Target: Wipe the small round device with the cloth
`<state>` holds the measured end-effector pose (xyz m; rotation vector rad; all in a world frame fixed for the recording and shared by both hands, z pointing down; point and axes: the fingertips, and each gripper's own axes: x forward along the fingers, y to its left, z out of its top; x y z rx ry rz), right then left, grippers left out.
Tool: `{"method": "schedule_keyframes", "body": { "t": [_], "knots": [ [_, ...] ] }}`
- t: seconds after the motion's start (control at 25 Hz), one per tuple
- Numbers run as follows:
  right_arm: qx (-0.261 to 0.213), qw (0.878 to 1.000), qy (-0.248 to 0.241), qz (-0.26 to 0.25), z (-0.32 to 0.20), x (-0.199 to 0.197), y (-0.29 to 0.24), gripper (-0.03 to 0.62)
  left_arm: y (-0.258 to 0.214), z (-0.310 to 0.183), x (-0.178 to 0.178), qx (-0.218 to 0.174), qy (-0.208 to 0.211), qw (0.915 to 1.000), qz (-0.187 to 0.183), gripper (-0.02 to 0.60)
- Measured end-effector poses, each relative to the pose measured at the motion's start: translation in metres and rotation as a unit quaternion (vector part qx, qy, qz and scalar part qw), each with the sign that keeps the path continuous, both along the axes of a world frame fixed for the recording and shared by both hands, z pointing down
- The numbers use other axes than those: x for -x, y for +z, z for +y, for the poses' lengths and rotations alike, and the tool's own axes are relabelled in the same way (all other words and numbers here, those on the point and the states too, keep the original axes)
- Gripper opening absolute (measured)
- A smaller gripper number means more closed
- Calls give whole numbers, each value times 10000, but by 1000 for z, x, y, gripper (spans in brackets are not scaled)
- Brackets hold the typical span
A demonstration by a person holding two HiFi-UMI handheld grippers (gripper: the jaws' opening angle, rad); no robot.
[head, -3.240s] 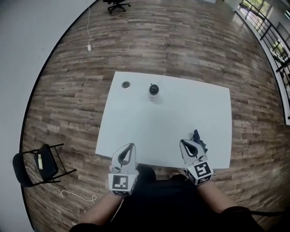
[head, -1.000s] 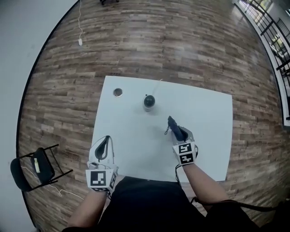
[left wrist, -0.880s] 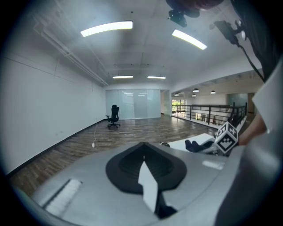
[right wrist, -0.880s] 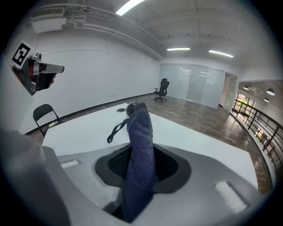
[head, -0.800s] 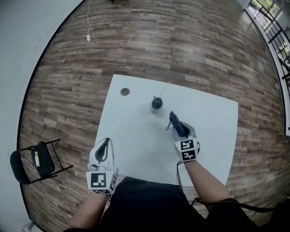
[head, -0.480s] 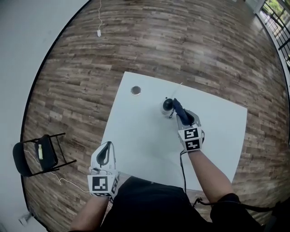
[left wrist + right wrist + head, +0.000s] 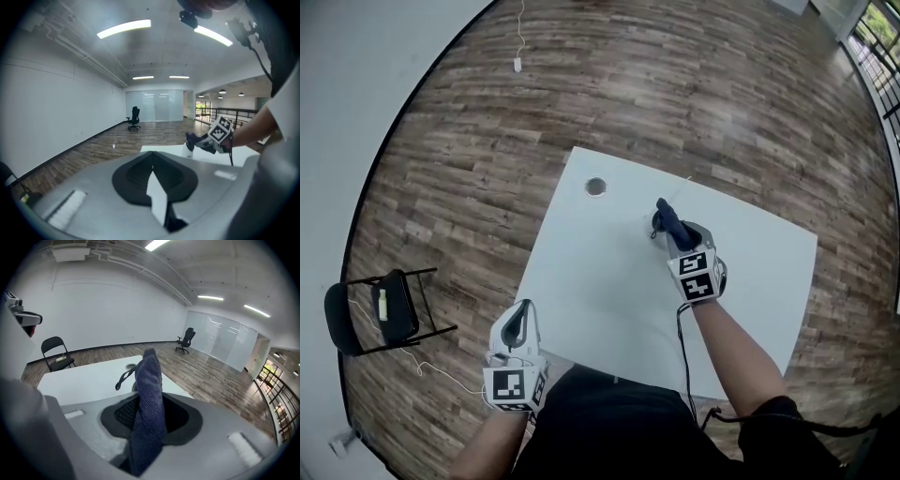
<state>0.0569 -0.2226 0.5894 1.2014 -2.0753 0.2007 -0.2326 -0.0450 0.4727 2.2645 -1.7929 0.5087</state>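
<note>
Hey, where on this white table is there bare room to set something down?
Bare: the broad near-left stretch between the round hole, the left gripper and the right forearm; also the right end of the table. Crowded: the far middle, where the right gripper holds the cloth.

The table stands on the floor. A round hole sits in the tabletop near its far left corner. To the right of the hole, close to the far edge, stands the small round device, and the cloth lies against its top, between the jaws of the right gripper, which reaches in from the near side. The left gripper hangs at the table's near left edge, well apart from both. A folding chair stands on the floor to the table's left.
</note>
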Motion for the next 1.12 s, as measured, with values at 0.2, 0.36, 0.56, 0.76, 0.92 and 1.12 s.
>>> {"method": "schedule_keyframes", "body": {
  "t": [0.2, 0.36, 0.56, 0.76, 0.92, 1.12],
  "knots": [
    [155, 9998, -80, 59, 5, 9, 5, 117, 4, 2, -1, -19, 6, 10000, 77, 8],
    [179, 9997, -135, 78, 8, 27, 21, 117, 11, 9, 17, -15, -65, 9999, 103, 8],
    [280, 9994, -204, 61, 3, 44, 20, 117, 12, 9, 30, 52, -224, 9996, 163, 8],
    [329, 9991, -252, 10, 10, 43, 20, 117, 14, 11, 26, 99, -191, 9995, 221, 8],
    [446, 9986, -282, 6, 12, 45, 27, 117, 14, 6, 20, 65, -139, 9996, 248, 8],
    [534, 9981, -292, -51, 17, 50, 34, 117, 16, 11, 20, 95, -100, 9997, 212, 8]
  ]
}}
